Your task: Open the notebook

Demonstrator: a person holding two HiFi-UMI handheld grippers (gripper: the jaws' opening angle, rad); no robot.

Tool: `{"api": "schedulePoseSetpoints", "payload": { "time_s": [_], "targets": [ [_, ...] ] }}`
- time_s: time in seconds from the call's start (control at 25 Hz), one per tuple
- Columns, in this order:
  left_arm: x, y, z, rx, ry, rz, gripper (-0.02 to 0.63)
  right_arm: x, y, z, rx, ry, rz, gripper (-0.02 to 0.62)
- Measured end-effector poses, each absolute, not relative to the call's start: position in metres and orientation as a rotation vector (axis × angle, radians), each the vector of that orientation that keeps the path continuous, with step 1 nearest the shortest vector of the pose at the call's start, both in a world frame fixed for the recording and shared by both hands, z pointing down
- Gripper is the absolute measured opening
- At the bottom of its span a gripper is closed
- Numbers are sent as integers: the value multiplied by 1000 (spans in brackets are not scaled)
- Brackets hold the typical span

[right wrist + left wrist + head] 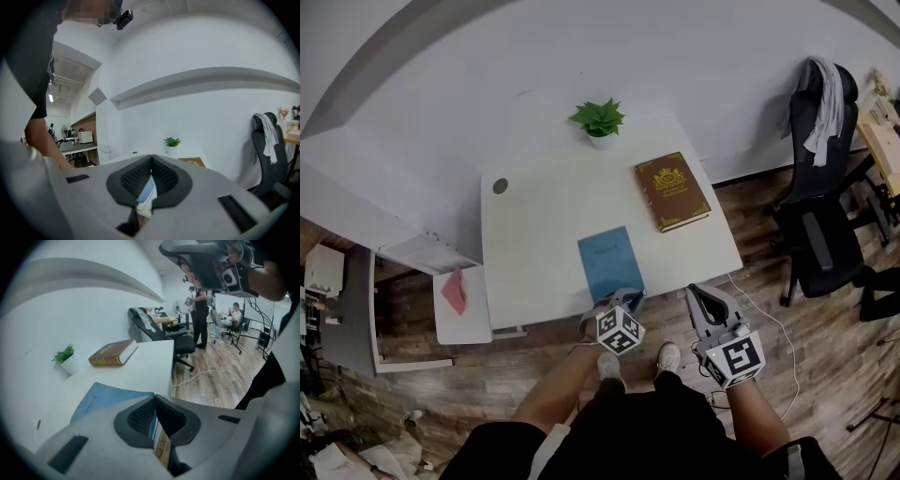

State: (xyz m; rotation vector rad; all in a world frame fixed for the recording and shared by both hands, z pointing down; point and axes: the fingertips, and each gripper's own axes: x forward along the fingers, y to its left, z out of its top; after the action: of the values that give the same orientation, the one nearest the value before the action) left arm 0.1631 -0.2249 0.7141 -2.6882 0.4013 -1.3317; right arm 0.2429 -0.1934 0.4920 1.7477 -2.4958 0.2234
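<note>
**Gripping the cover: head view and both gripper views.** The blue notebook (pixel 607 261) lies closed and flat on the white table (pixel 534 216). Its short near edge is at the table's front edge, well apart from the brown book (pixel 672 190) and the potted plant (pixel 599 120) farther back. The left gripper (pixel 616 298) points steeply down at that near edge, towards the right corner. In the left gripper view its jaws are drawn almost fully together, with a thin blue edge pinched between the pads. Whether they hold the cover alone or a few leaves with it cannot be told. The right gripper (pixel 695 292) hangs off the table to the right of the notebook, roughly level. Its jaws are closed tip to tip on nothing, and the notebook shows only beyond them.

**Judged step:** lift the pinched cover and swing it over. The left gripper should rise in an arc about the bound edge rather than pull straight up, so that the whole notebook neither lifts nor slides off the front edge. The pinch looks shallow, so a slow start guards against slip. If the pages follow the cover, the idle right gripper could press them flat
</note>
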Motion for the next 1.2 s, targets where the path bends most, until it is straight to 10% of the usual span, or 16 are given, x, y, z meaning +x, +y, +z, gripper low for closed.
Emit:
{"api": "schedulePoseSetpoints", "payload": {
  "time_s": [1.2],
  "targets": [
    [-75, -263, 609, -3039, 2166, 138, 6, 96, -203, 479, 1278, -2686, 197, 2]
  ]
}}
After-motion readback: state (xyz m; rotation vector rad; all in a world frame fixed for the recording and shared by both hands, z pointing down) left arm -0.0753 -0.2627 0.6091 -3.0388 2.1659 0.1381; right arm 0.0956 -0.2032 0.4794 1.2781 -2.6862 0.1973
